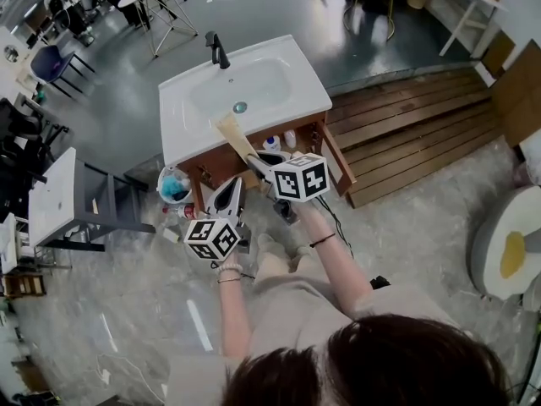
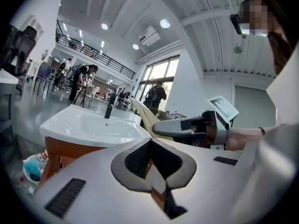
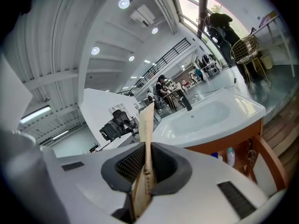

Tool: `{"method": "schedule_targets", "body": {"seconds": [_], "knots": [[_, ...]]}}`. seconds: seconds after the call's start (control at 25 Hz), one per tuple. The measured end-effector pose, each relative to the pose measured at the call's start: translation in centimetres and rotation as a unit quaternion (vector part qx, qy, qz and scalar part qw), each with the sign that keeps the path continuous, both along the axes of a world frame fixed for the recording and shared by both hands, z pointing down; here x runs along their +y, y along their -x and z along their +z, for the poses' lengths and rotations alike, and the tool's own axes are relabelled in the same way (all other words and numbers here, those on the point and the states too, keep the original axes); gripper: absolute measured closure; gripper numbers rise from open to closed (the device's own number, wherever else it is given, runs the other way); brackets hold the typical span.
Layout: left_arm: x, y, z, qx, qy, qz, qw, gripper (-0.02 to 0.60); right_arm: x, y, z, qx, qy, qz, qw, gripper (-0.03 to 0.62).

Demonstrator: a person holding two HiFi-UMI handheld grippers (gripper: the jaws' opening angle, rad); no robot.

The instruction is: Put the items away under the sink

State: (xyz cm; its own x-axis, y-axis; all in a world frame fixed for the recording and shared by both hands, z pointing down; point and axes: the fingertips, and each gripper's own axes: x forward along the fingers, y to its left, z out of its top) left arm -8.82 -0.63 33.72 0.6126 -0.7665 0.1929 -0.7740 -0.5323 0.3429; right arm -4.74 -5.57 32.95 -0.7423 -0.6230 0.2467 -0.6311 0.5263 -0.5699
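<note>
Pale wooden utensil [image 3: 146, 125] clamped between right gripper [image 3: 147, 153] pads [image 3: 128, 164], blade projected beyond them, left gripper [image 2: 150, 148] jaws closed, empty.

Left gripper [image 2: 154, 164], fingers together, faces the sink [image 2: 93, 125].

The camera on your head looks from high up, almost straight down, onto the sink [image 1: 245, 83], your arms and the floor. The left gripper [image 1: 228, 191] view sits low and close to the sink and looks across along its jaws. The right gripper [image 1: 255, 162] view does the same, with the stick [image 3: 145, 143] right by the lens. All three views show the sink and its tap [image 1: 218, 51]. The left gripper view also shows the right gripper.
</note>
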Motion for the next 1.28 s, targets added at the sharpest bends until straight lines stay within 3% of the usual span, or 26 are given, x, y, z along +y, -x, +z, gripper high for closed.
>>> {"method": "schedule_targets", "body": {"seconds": [0.36, 0.72, 1.28], "knots": [[0.2, -2.3, -0.1, -0.016, 0.002, 0.023, 0.9996, 0.578, 1.4, -2.4, -0.2, -0.016, 0.004, 0.015, 1.0, 0.546], [1.7, -3.8, 3.5, -0.006, 0.036, 0.057, 0.9977, 0.578, 2.6, -3.0, 4.5, -0.004, 0.058, 0.021, 0.998, 0.546], [-1.3, -0.4, 8.7, -0.005, 0.053, 0.043, 0.9976, 0.578, 0.9, 1.4, 10.6, 0.044, 0.079, -0.067, 0.994, 0.546]]}}
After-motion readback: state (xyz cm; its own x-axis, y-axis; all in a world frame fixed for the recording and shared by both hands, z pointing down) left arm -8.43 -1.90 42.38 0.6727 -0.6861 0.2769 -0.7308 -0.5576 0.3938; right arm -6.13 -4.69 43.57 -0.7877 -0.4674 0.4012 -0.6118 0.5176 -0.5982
